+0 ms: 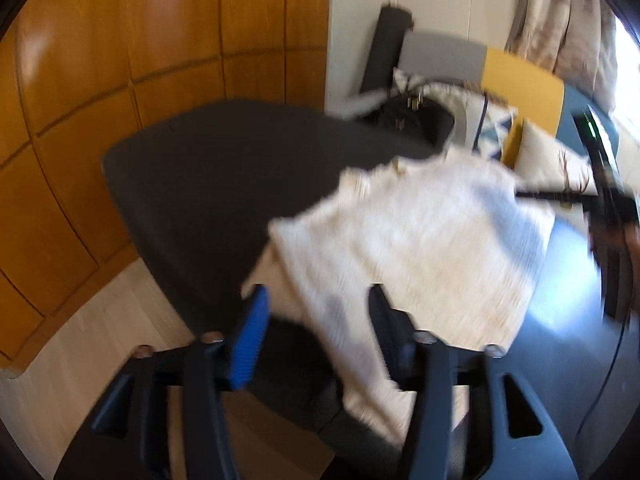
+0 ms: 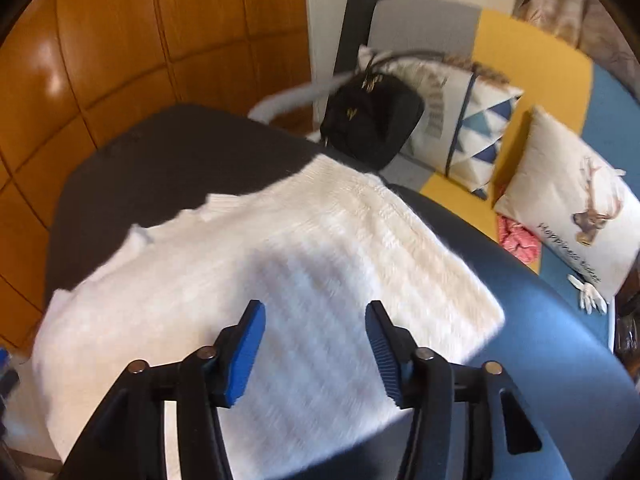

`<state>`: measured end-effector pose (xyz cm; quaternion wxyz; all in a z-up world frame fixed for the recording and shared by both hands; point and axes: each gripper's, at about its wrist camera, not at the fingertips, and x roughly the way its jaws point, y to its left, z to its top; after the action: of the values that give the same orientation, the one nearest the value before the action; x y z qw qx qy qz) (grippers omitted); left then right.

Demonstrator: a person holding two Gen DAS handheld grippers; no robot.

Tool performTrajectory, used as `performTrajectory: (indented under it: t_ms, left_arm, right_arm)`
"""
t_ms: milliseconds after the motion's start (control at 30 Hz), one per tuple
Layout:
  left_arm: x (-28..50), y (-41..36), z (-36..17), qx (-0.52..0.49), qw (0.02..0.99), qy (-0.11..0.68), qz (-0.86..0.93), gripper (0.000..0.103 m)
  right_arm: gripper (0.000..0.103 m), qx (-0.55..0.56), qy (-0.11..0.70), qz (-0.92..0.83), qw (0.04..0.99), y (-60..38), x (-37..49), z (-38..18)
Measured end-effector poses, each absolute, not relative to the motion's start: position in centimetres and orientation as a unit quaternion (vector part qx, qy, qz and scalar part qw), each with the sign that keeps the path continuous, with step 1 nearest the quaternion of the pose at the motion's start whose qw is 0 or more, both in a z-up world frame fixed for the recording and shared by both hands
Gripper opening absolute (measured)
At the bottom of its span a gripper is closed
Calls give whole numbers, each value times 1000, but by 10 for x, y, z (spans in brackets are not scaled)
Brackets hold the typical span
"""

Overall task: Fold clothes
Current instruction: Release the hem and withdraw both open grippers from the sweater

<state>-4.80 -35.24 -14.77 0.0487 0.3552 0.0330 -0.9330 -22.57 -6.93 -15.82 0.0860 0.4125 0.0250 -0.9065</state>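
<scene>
Just ahead of and below the right gripper (image 2: 316,344) lies the white knit sweater (image 2: 256,280), spread on the dark table (image 2: 132,164), and both blue pads stand apart over the fabric with nothing pinched between them: released, empty. From this gripper the garment's long axis runs from the near left corner away toward the far right, where its ribbed edge ends close to the black bag (image 2: 372,124); its right-hand border sits just right of the fingertips, running along the table's curved rim. Over on the other side, the left gripper (image 1: 316,332) is also let go, jaws parted, hanging at the sweater's (image 1: 404,248) near left corner, with a flap of cloth draped over the table (image 1: 208,168) edge between and below the fingers but, as far as the blurred view lets me judge, not clamped. From this gripper the bulk of the knit stretches forward and to the right. So here's the call: the right gripper sits squarely over the body, the left at the edge, and the left looks the nearer one to pick up a corner. The next fold likely turns on taking the near border and carrying it along that long axis toward the far end.
</scene>
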Motion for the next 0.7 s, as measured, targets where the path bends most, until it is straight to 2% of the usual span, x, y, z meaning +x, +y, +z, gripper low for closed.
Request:
performTrajectory:
  t_ms: [67,200,300,433,533,700]
  left_arm:
    - [-51,-342,-136,334,51,23,-941,63]
    - [-70,-315,-119,310,66,5,-948,78]
    - [-89,-290,-116,307,72,-9,-949,80]
    - [-110,-265,-116,321,100,-28,-941,81]
    - [-108,-265,-109,308,106,-11,-945,81]
    - [-108,-286,-103,312,47,71,-946,82]
  right_arm:
    - [59,400,7,-912,88,-77,-199,-157]
    - [67,374,-6,-924,73,-93,-165,-153]
    - [73,358,-18,-932,50,-105,-143,-143]
    - [74,349,-16,-936,41,-115,-140,-137]
    - [74,346,-1,-937,42,-120,-139,-133]
    - [74,342,11,-938,54,-124,-140,-130]
